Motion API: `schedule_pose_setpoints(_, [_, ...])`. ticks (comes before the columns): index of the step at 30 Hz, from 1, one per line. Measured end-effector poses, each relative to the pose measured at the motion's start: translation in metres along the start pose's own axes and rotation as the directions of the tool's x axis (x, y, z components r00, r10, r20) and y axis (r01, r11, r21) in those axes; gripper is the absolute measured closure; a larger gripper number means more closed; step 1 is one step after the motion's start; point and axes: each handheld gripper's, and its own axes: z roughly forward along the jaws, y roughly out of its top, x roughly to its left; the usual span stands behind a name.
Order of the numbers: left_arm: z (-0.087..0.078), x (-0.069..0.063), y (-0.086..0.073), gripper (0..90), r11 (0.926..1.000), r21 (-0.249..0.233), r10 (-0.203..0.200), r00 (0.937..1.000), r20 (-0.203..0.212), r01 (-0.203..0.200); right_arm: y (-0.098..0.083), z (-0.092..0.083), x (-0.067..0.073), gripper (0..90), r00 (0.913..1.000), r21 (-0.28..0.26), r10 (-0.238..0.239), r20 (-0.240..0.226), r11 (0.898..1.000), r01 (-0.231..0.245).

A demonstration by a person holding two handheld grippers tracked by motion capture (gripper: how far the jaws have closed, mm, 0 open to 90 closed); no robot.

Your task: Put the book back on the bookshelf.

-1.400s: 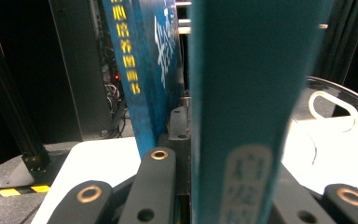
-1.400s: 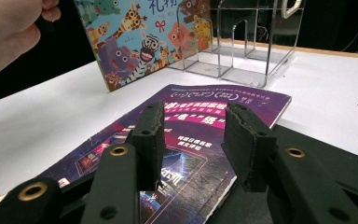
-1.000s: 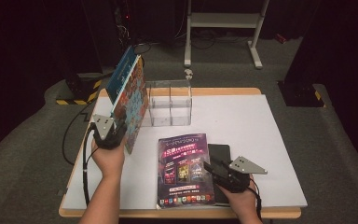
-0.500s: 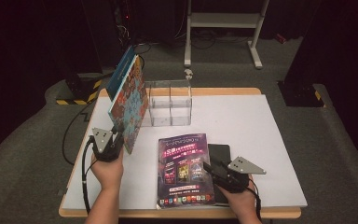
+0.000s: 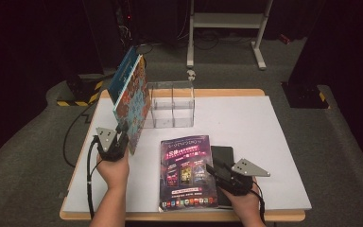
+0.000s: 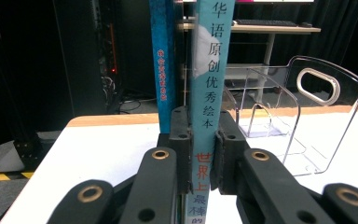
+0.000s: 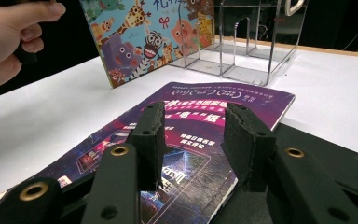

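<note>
My left gripper (image 6: 200, 154) is clamped on the spine of a light blue picture book (image 6: 212, 84), its jaws having just closed the last bit onto it. The book stands upright between the pads, rising straight up from the gripper. In the high view it leans at the left of the white worktop (image 5: 246, 123), its animal cover (image 5: 134, 101) facing right. Just beside it on the gripper's left stands a second, darker blue book (image 6: 163, 65). Ahead and to the right of this gripper sits a clear acrylic organiser (image 6: 303, 116) with a cut-out handle, close to the held book; whether they touch I cannot tell.

My right gripper (image 7: 193, 140) hovers with its jaws partly apart and nothing between them. Directly under and ahead of it a purple magazine (image 7: 205, 107) lies flat on the worktop. A flat black object (image 5: 222, 156) lies under the magazine's right edge, below the gripper's right jaw. Farther ahead of this gripper I see the animal cover and the organiser, and my left hand (image 7: 9, 37) at the upper left.
</note>
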Motion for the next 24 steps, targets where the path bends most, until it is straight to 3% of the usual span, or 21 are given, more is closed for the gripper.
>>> schedule_pose_setpoints(4, [0.0,0.004,-0.001,76.9,0.9993,0.006,-0.037,0.9992,0.016,0.037,0.0,0.0,-0.001,57.3,1.0,0.003,0.0,0.001,1.0,0.0])
schedule_pose_setpoints(7, [-0.002,0.006,-0.002,68.6,0.9991,0.01,-0.041,0.9987,0.029,0.041,0.0,0.0,-0.001,55.0,1.0,0.005,0.001,0.008,1.0,-0.001])
schedule_pose_setpoints(16, [-0.019,0.017,-0.019,55.1,0.9981,0.028,-0.056,0.9959,0.071,0.055,-0.002,0.001,-0.007,49.1,0.9994,0.028,-0.009,0.033,1.0,0.008])
schedule_pose_setpoints(19, [-0.025,0.02,-0.028,50.8,0.9967,0.043,-0.072,0.9924,0.1,0.068,-0.004,0.002,-0.01,47.8,0.9991,0.048,-0.013,0.041,0.999,0.011])
schedule_pose_setpoints(21, [-0.027,0.021,-0.036,46.7,0.9948,0.058,-0.091,0.9867,0.134,0.084,-0.005,0.002,-0.012,46.7,0.9984,0.046,-0.017,0.053,0.999,0.015])
schedule_pose_setpoints(24, [-0.028,0.019,-0.047,43.5,0.9908,0.114,-0.092,0.981,0.171,0.073,-0.006,0.002,-0.015,45.1,0.9969,0.049,-0.032,0.071,0.998,0.028])
